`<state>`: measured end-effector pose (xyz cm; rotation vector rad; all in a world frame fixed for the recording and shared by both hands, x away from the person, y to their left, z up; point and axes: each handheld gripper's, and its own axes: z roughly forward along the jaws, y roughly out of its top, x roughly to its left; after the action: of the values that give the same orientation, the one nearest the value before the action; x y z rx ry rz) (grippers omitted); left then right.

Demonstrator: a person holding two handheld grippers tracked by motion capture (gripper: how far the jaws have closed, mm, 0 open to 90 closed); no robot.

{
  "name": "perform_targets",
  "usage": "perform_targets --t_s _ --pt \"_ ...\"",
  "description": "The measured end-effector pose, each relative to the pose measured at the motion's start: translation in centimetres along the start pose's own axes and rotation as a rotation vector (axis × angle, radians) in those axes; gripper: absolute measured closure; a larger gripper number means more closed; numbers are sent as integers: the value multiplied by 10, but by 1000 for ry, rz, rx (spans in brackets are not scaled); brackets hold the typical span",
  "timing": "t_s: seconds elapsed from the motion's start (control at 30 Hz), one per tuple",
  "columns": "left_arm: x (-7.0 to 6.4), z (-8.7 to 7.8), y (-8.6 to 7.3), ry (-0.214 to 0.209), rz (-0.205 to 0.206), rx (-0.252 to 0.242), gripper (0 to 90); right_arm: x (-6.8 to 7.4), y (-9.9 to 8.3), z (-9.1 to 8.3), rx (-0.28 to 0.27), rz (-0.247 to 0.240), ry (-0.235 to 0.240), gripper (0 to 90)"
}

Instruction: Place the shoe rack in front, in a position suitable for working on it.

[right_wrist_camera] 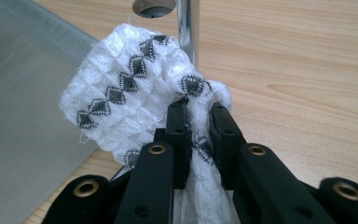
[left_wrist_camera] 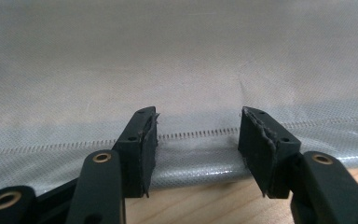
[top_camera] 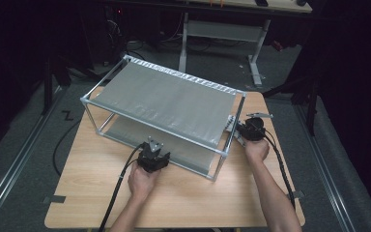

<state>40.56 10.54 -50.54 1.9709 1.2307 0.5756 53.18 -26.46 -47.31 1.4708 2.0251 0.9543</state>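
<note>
Item one, right gripper (right_wrist_camera: 198, 109): we are seeing its jaws pressed together on a white woven cloth (right_wrist_camera: 130, 98) with dark diamond motifs, a fold of it pinched between the pads while the rest is bunching above and to the left of the jaws. In the high view this right gripper (top_camera: 236, 129) is sitting at the right-hand end of the rack, the cloth (top_camera: 230, 123) just beside the corner post (right_wrist_camera: 187, 28).

Item two, left gripper (left_wrist_camera: 198, 140): we are finding its jaws standing wide apart with nothing between them, pointing at the hemmed front edge of the lower grey mesh shelf (left_wrist_camera: 177, 70). From above, the left gripper (top_camera: 154, 157) is resting at the front rail of the metal-framed rack (top_camera: 92, 104), which is standing on the wooden table (top_camera: 212, 203).

Item three, step in hand: we are judging that the cloth is being carried in towards the rack from its open right end, the placing not yet done.

Item four, next move: it is calling, in our view, for guiding the cloth past the post and onto a mesh shelf without snagging, then releasing.
</note>
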Motion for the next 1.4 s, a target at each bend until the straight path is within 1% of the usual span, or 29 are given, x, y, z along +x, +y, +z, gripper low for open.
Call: perform_targets --t_s 0.07,0.17,0.27,0.4,0.57,0.67,0.7,0.73,0.8,0.83,0.87,0.9,0.97,1.0,1.03,1.07,1.13,1.2,1.27,1.4 --pt "0 0 0 0 0 0 470 1 2 -1 -1 -5 -2 809" --pt "0 0 0 -1 -1 0 469 -1 7 -5 -19 -6 -1 809" --pt "0 0 0 -1 -1 0 470 -5 14 -14 -46 -10 -6 809" --pt "0 0 0 0 0 0 470 -12 20 -27 -91 2 -2 809" --pt "0 0 0 1 1 1 470 -17 24 -40 -128 -9 -3 809" --pt "0 0 0 1 4 3 470 -17 27 -47 -149 -8 1 809" --pt "0 0 0 1 4 3 470 -17 30 -49 -143 -22 0 809" --pt "0 0 0 0 1 1 470 -16 32 -51 -151 -33 -1 809" --pt "0 0 0 1 4 3 470 -14 39 -58 -172 -42 4 809" --pt "0 0 0 1 2 1 469 -13 41 -62 -200 -48 4 809" --pt "0 0 0 1 5 3 470 -12 43 -64 -202 -46 6 809" --pt "0 0 0 1 4 3 470 -11 46 -67 -203 -59 6 809" --pt "0 0 0 0 1 1 470 -9 51 -72 -212 -82 -9 809" --pt "0 0 0 0 1 1 470 -8 53 -74 -221 -85 -9 809" --pt "0 0 0 0 1 1 469 -7 55 -78 -239 -78 -1 809" --pt "0 0 0 1 1 1 470 -7 56 -79 -237 -81 2 809" --pt "0 0 0 0 1 1 470 -4 60 -83 -238 -104 -5 809" --pt "0 0 0 0 1 1 470 -3 61 -85 -241 -110 -6 809" --pt "0 0 0 0 1 1 470 -2 61 -85 -242 -107 -5 809" --pt "0 0 0 0 1 1 470 -3 56 -78 -218 -95 0 809"
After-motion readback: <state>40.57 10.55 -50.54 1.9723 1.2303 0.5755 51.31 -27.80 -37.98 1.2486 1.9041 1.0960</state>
